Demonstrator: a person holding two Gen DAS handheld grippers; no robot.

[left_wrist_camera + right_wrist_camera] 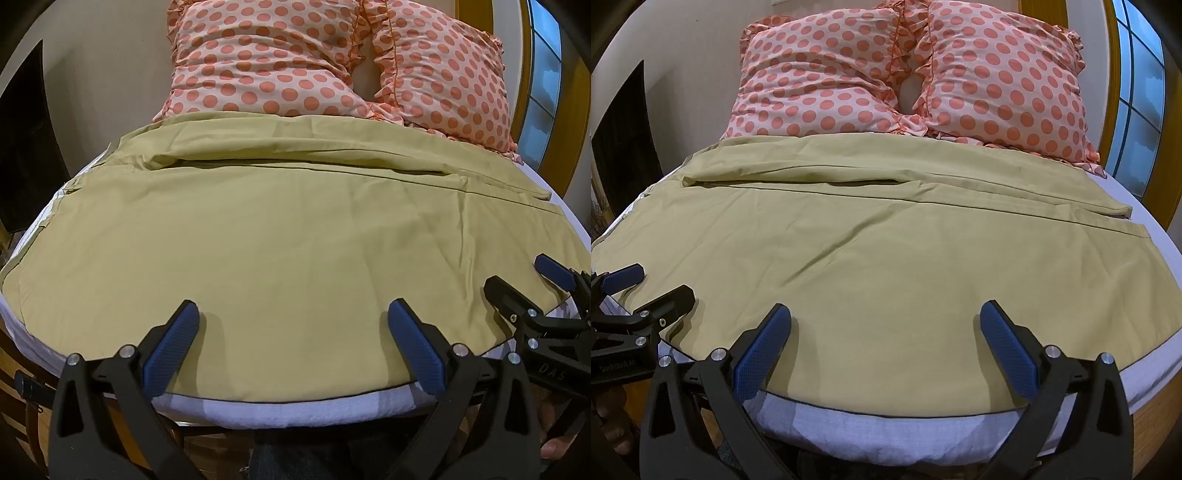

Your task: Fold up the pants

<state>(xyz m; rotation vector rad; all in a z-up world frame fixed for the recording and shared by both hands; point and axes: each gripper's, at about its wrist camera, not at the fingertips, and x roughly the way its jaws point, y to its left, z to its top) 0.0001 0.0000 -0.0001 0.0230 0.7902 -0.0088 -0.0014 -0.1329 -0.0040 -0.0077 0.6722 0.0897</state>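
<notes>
- The pants (pixel 288 236) lie spread flat across the bed (pixel 295 410), ready for folding.
- Your left gripper (pixel 293 347) and right gripper (pixel 884 349) hover spread wide at the near hem, grasping nothing.

Pants (pixel 886 258) are a plain khaki-olive, sheet (pixel 849 424) underneath is pale lavender-white. Far pillows (pixel 820 81) are pink with coral polka dots. Gripper pads (pixel 761 350) are blue on black.

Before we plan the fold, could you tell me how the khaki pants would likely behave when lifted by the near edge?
The khaki pants look thin and creased, so probably floppy and light. Lying flat on the white sheet, they may drag rather than slide cleanly.
</notes>
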